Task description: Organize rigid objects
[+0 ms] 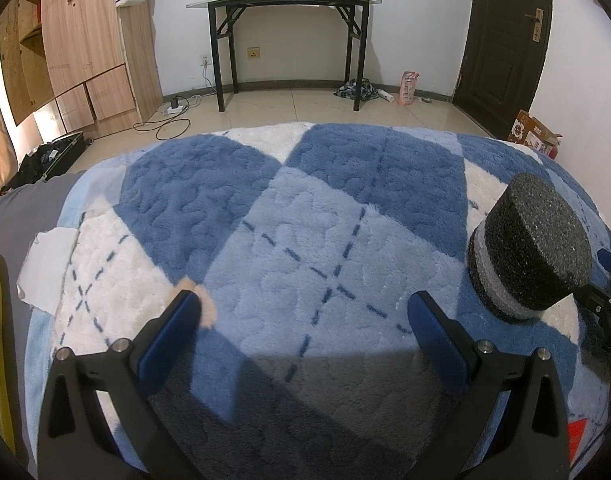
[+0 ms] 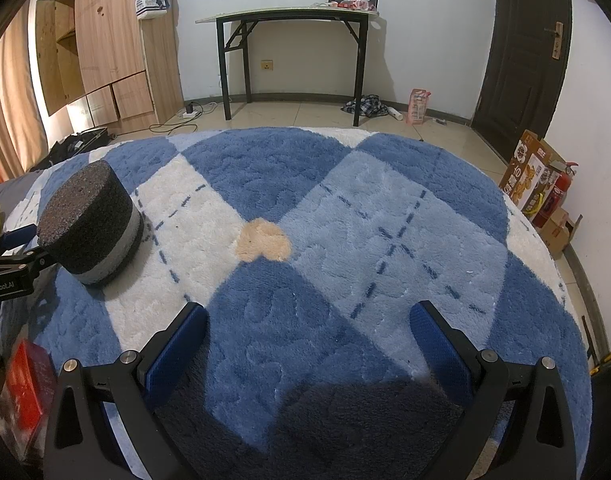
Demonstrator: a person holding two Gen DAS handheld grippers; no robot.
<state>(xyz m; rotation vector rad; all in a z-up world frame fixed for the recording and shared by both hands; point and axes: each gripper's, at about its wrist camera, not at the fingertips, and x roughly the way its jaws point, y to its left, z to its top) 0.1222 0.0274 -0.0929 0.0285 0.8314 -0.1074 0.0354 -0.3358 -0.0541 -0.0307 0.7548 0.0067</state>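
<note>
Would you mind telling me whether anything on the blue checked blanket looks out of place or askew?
Yes. The black foam cylinder sits tilted on the blanket, leaning rather than standing flat. A peach heart-shaped patch breaks the blue-and-white pattern; whether it is a stain or part of the design I cannot tell.
</note>
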